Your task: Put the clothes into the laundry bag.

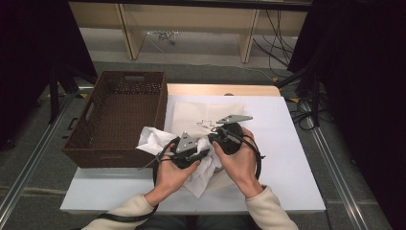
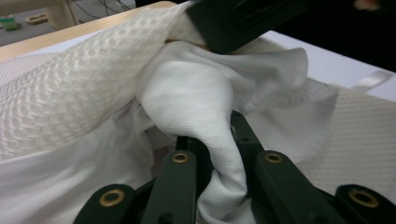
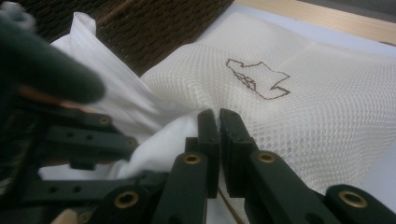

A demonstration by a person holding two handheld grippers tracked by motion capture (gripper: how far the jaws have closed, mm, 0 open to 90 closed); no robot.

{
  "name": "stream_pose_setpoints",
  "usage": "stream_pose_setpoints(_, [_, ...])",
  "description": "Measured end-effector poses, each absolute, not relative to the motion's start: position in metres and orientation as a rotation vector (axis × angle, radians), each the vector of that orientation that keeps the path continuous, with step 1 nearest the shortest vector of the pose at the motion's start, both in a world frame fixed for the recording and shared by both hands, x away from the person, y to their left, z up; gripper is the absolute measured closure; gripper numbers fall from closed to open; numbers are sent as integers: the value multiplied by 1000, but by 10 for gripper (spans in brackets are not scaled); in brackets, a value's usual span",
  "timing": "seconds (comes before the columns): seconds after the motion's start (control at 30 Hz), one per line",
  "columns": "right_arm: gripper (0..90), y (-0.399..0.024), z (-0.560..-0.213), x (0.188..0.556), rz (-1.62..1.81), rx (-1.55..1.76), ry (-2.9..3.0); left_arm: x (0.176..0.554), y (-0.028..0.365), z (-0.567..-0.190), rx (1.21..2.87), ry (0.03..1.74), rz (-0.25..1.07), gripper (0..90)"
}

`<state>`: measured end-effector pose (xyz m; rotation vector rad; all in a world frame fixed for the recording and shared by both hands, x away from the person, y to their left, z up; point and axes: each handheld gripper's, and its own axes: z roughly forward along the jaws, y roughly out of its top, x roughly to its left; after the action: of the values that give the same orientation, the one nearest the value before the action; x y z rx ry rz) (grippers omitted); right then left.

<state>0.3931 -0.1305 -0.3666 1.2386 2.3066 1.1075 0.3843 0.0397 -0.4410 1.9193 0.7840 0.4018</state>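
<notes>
White tabletop (image 1: 297,158): left gripper (image 2: 212,154) fingers pinch white cloth (image 2: 191,102), right gripper (image 3: 218,140) fingers pinch mesh bag (image 3: 317,107); no readable writing.

The high view is looking steeply down at the table (image 1: 287,158) from above; both gripper views are peering along their jaws, inches above the same mesh bag (image 1: 191,117) (image 2: 60,88) (image 3: 327,107), each facing it closely.

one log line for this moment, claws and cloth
left claw: shut on white cloth | right claw: shut on mesh bag edge | basket: left of table
</notes>
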Motion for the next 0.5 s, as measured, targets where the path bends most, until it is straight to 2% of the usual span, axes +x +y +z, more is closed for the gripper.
stream_pose_setpoints(0.33, [886,-129,-372,396,1095,1266,2328,400,31,-467,1967,832,407,757])
stream_pose_setpoints(0.4, [886,-129,-373,397,1095,1251,2332,401,32,-467,1982,798,419,722])
stream_pose_setpoints(0.47, [886,-130,-373,397,1094,1250,2333,399,32,-466,1970,816,402,651])
stream_pose_setpoints(0.5, [886,-130,-373,397,1094,1250,2333,397,32,-464,1960,815,390,651])
